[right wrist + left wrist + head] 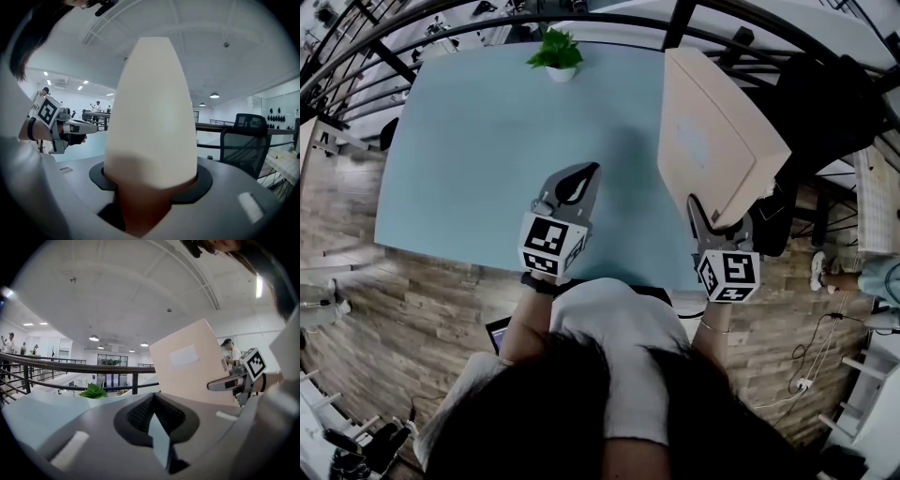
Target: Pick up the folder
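Observation:
The beige folder (717,141) with a pale label hangs tilted over the right edge of the light blue table (469,159). My right gripper (717,225) is shut on its near lower edge. In the right gripper view the folder (154,117) fills the middle and runs down between the jaws of the right gripper (154,185). My left gripper (581,178) hovers over the table's near middle, shut and empty. In the left gripper view its jaws meet tip to tip at the left gripper (153,399), with the folder (192,366) and the right gripper (220,385) to the right.
A small potted plant (556,52) stands at the table's far edge. A black railing (581,14) curves behind the table. A black office chair (825,103) sits right of the folder. A person's legs (872,272) show at the far right.

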Motion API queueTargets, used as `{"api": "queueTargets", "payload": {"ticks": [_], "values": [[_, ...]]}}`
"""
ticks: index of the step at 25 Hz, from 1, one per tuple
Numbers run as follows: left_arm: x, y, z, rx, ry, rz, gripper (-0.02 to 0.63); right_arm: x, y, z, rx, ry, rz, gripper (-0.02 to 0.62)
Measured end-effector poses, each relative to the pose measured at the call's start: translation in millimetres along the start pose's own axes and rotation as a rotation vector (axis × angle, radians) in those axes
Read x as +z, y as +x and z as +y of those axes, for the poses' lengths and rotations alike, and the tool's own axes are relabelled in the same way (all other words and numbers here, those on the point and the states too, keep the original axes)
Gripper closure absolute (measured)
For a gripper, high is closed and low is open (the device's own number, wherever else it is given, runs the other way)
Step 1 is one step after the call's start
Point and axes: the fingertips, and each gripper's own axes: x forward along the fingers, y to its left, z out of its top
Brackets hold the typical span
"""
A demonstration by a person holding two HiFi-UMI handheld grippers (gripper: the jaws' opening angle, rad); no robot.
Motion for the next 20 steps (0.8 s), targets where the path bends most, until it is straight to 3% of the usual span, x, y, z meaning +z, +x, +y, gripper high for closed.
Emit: {"api": "queueTargets", "payload": {"ticks": [20], "values": [[-3,6,13,-0.004,-0.008,0.008,0.548,-5,8,-1,-0.001,0.015,0.021,0.327]]}}
